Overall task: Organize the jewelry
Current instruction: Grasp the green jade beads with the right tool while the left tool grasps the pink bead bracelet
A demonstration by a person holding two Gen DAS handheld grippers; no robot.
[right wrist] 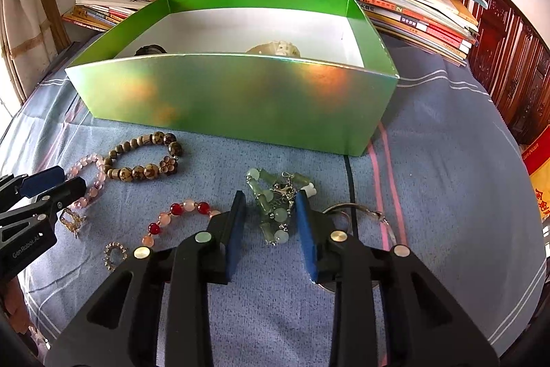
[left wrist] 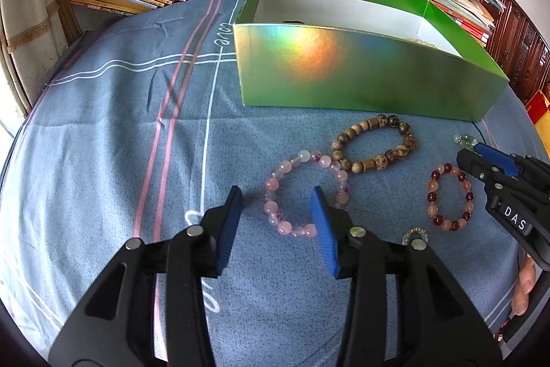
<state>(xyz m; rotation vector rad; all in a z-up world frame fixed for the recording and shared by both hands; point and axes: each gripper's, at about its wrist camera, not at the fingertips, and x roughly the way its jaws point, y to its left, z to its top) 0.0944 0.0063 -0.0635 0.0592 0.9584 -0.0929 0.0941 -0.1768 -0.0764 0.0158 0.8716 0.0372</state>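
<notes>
beaded bracelets (left wrist: 307, 193) flat beside green box (left wrist: 361, 71)

My left wrist camera sits low over the blue cloth (left wrist: 103, 126), facing the green box (left wrist: 343, 74) from its left. My right wrist camera faces the same box (right wrist: 240, 98) nearer, from the right. Both share the brown bead bracelet (left wrist: 374, 143) (right wrist: 144, 157).
</notes>
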